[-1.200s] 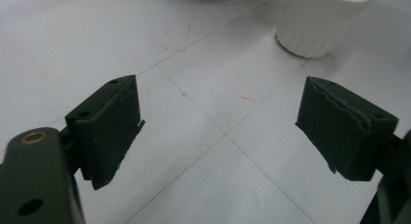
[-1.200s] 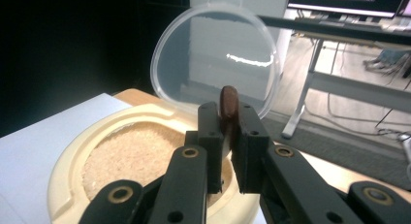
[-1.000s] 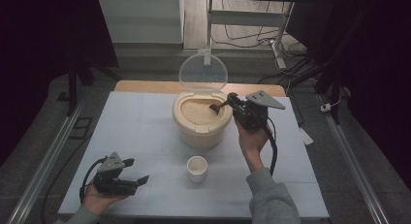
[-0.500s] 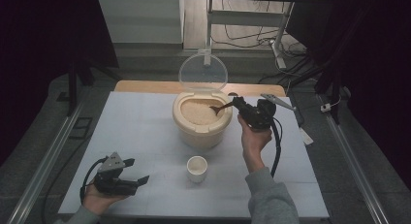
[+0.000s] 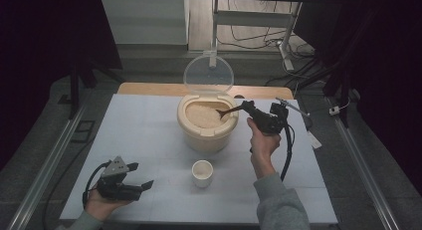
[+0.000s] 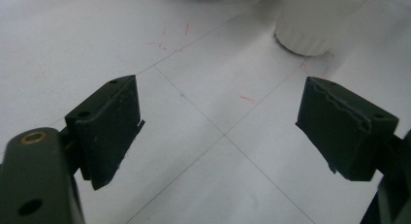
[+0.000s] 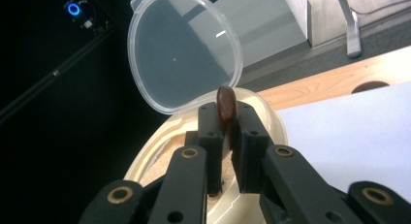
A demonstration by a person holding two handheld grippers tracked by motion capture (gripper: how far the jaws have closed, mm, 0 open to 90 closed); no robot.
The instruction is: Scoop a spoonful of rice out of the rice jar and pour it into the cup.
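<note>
Over the beige rice container (image 5: 206, 130), your right gripper (image 5: 247, 108) holds a dark wooden spoon (image 5: 226, 111) pinched tight between its jaws, the bowl of the spoon dipped into the pale grain that fills the container near its right rim. The clear hinged lid (image 5: 208, 73) stands open behind the container, out of the way. In front of the container, just toward you, a small white ribbed cup (image 5: 202, 172) waits on the table (image 5: 139, 125); what it holds cannot be told from here. Well to the left of the container and nearer you, your left gripper (image 5: 145, 184) rests low over the table with its jaws spread wide, holding nothing. To scoop well, you likely want to sink the spoon's bowl under the grain, then level it before lifting so nothing slides off. Keep the grip firm on the handle, since it could twist between the pads. Carry the load low over the container's front rim toward the cup.
</note>
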